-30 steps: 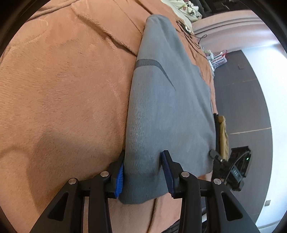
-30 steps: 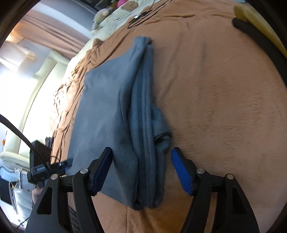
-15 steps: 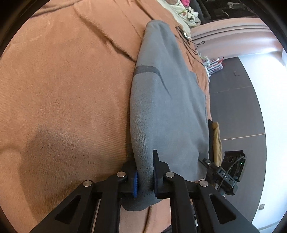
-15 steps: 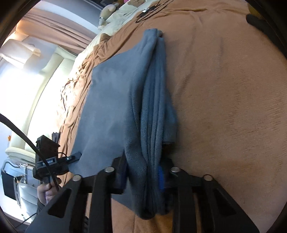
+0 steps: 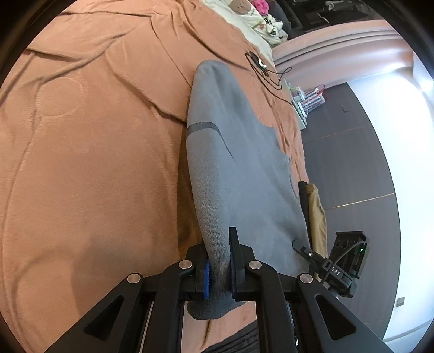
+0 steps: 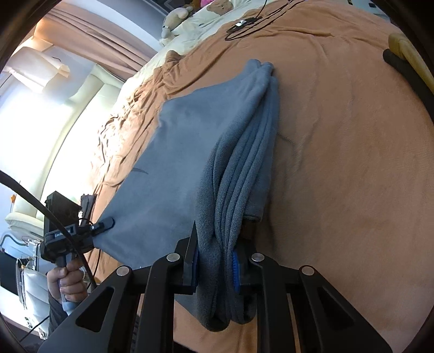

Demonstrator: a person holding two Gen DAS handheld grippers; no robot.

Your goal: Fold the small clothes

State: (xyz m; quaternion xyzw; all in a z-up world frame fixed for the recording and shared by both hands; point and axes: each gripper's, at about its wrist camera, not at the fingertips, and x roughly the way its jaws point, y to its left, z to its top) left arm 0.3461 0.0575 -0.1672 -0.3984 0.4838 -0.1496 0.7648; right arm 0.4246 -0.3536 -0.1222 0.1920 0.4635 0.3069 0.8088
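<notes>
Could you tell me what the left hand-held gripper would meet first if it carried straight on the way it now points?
The left hand-held gripper is already shut on the grey garment, so the cloth lies directly ahead; past it, probably the brown bedspread beneath, though depth is hard to judge.

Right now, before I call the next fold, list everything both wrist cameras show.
Grey fleece garment: one, grey with a darker stripe, partly folded on the bed, its two near corners pinched.
Brown bedspread: one, brown, wrinkled, under the garment.
Black cable: one, black, on the far bedspread.
Cream printed bedding: one, cream, at the bed's far end.
Stuffed toy: one, beige, beside that bedding.
Yellow and black clothes: stacked at the bed's edge.
Left gripper: black, blue pads, just closed on the garment.
Right gripper: same, just closed on its layered edge.
Hand: one, holding the left gripper's handle.
</notes>
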